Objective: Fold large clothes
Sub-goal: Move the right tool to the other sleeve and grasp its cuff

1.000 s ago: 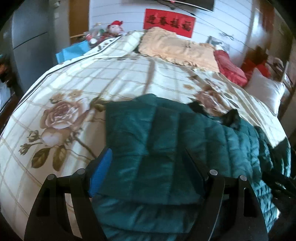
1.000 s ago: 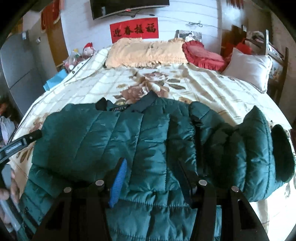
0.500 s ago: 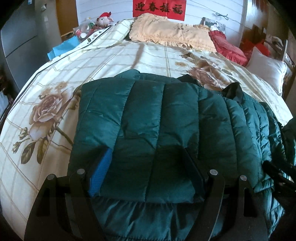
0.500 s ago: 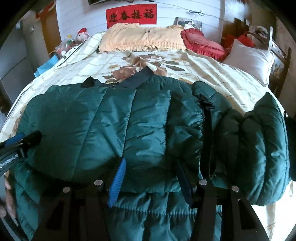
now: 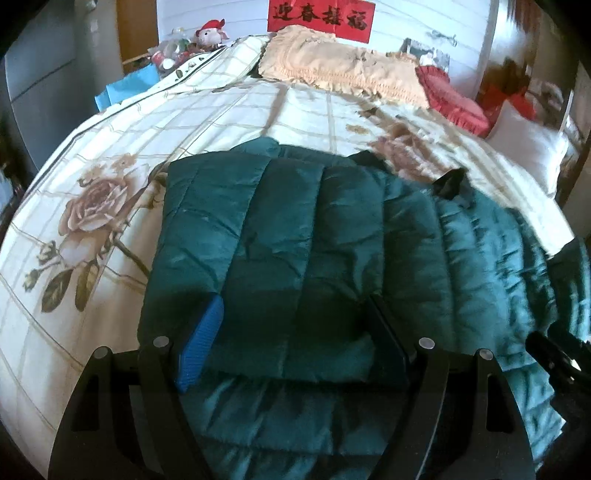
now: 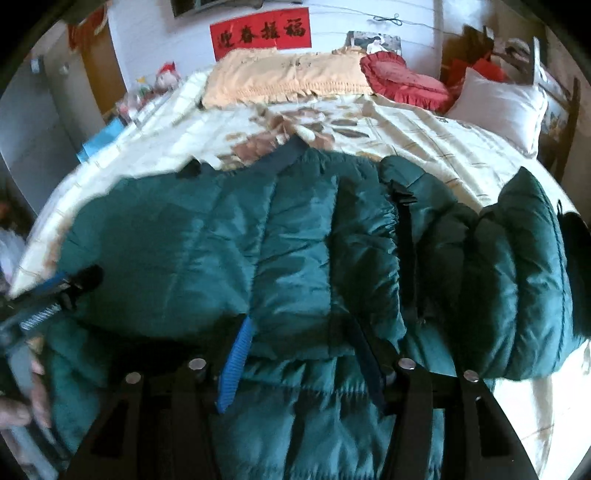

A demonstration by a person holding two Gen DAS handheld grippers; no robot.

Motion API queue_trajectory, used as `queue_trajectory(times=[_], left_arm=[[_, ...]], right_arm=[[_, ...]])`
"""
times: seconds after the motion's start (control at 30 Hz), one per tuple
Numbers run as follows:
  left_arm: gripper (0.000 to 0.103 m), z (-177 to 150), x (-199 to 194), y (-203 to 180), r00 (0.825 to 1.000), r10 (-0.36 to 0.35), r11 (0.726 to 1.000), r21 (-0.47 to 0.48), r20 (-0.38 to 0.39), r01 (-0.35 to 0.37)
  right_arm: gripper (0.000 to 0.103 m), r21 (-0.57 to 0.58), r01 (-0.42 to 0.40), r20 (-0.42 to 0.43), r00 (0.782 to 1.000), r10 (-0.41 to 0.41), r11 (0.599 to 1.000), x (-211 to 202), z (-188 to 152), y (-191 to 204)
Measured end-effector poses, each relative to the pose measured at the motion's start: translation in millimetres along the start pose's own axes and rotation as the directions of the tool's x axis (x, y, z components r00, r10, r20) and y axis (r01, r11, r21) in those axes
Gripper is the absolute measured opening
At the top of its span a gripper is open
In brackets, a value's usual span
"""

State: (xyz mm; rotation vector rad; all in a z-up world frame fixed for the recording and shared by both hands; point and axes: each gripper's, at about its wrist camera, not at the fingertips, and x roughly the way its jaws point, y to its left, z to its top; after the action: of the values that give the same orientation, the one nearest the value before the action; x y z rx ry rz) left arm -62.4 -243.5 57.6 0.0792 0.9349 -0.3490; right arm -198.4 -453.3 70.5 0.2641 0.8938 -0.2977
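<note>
Item 1: green quilted jacket [image 5: 295, 236], lying across the near part of the bed [image 5: 221, 118], its lower half doubled up over the body so the hem edge sits nearest me. Collar [image 6: 284, 158] points toward the pillows; 1 bulky sleeve [image 6: 517, 277] bunches at the right side, not yet tucked in.

Item 2: my left gripper [image 5: 291, 339], spread wide, with the folded hem edge between its fingers. I judge it is grasping that thick layer to carry the fold flat, though the padding hides whether the pads press.

Item 3: my right gripper [image 6: 303, 354], on the same folded edge further right. Its jaws have just been opening and the fabric lies between them; I read this as a release, the fold being laid where it belongs. My left hand [image 6: 33, 380] shows at the edge of the right view.

Item 4: surroundings. Floral bedspread [image 5: 92, 206] under the jacket; tan pillow [image 6: 280, 74], red cushion [image 6: 406, 81] and white pillow [image 6: 498, 103] at the head, well apart from the work; red banner [image 6: 262, 33] on the wall.
</note>
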Motion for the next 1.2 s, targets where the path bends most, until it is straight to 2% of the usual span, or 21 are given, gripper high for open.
queue_trajectory(times=[0.03,0.23,0.33,0.4,0.6,0.83,1.0,1.2], left_arm=[[0.079,0,-4,-1,1.0,-0.009,1.0,-0.002,0.006,0.009],[0.079,-1,-13,-14,1.0,-0.026,0.999,0.029,-0.003,0.026],[0.079,-4,-18,-18,0.999,-0.04,0.999,0.033,0.002,0.04],[0.079,-5,-21,-20,0.999,-0.039,0.998,0.041,0.011,0.039],[0.079,-5,-24,-24,0.999,-0.044,0.998,0.038,0.018,0.043],[0.079,-8,-32,-32,0.998,-0.058,0.997,0.057,0.021,0.056],[0.079,-9,-33,-35,0.998,-0.064,0.996,0.069,0.018,0.063],[0.079,-10,-31,-34,0.998,-0.067,0.996,0.063,0.004,0.067]], right_arm=[[0.072,0.002,-0.002,0.027,1.0,0.002,1.0,-11,0,-1],[0.072,0.009,-0.025,0.125,0.992,0.024,1.0,-69,7,-21],[0.073,0.027,0.088,0.166,0.982,-0.092,0.996,-87,14,-47],[0.074,0.055,0.175,0.178,0.967,-0.182,0.983,-94,16,-72],[0.076,0.121,0.268,0.153,0.946,-0.284,0.956,-103,14,-126],[0.087,0.126,0.347,0.13,0.923,-0.362,0.929,-98,5,-155],[0.088,0.116,0.363,0.086,0.924,-0.374,0.924,-86,3,-172],[0.088,0.123,0.356,0.076,0.928,-0.366,0.927,-83,1,-186]])
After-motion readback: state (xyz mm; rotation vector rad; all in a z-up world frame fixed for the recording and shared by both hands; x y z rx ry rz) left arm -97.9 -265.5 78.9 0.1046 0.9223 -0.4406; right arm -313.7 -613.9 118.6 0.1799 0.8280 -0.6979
